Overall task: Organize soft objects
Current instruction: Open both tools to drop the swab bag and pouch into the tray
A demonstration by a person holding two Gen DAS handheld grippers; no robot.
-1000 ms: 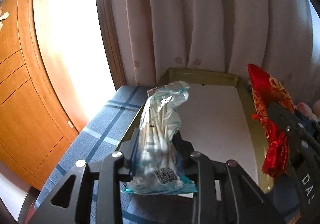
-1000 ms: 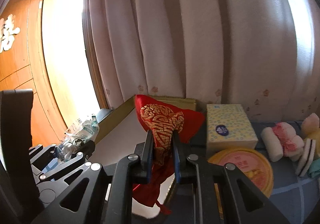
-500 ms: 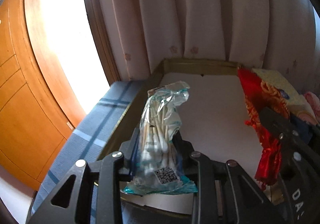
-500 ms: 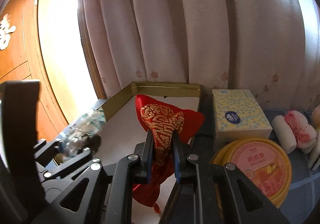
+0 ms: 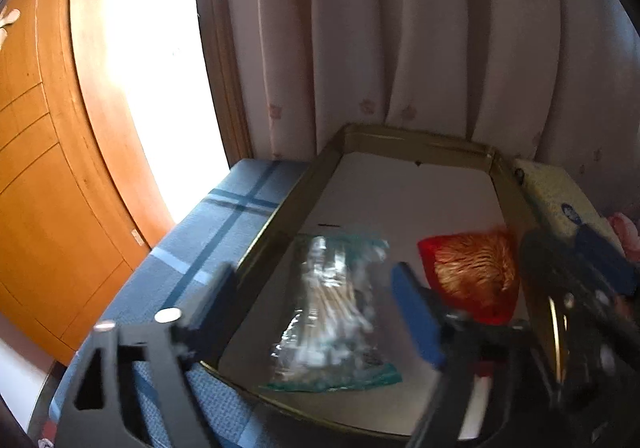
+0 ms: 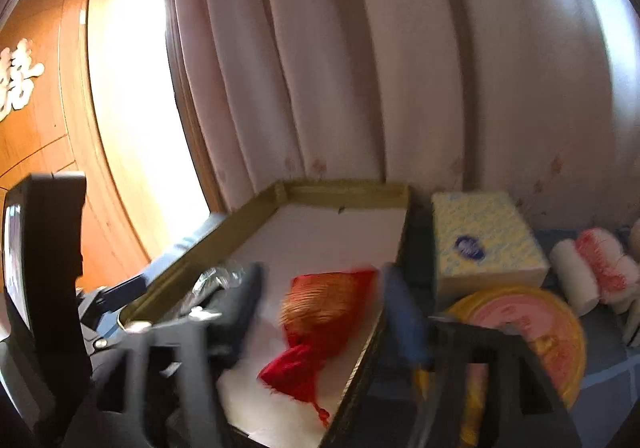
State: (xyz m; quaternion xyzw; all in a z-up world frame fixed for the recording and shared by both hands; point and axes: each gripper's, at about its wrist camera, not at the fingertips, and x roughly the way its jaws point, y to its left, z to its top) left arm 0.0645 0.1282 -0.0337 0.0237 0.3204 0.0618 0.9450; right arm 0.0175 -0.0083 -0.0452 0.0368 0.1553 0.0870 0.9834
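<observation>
A clear bag of cotton swabs (image 5: 332,308) lies on the white floor of the gold-rimmed box (image 5: 408,136), near its front left. A red and gold drawstring pouch (image 5: 472,276) lies beside it on the right, and it shows in the right wrist view (image 6: 320,320) too. My left gripper (image 5: 312,312) is open, its fingers spread wide either side of the swab bag. My right gripper (image 6: 324,312) is open around the pouch, not touching it. Both views are motion-blurred.
A yellow tissue box (image 6: 484,240) stands right of the gold box (image 6: 344,190). A round yellow tin with a pink lid (image 6: 528,328) sits in front of it. Rolled white and pink towels (image 6: 592,272) lie at far right. A blue plaid cloth (image 5: 224,232) covers the table.
Both grippers have opened. The swab bag and the red pouch have dropped from the fingers onto the floor of the gold box.
</observation>
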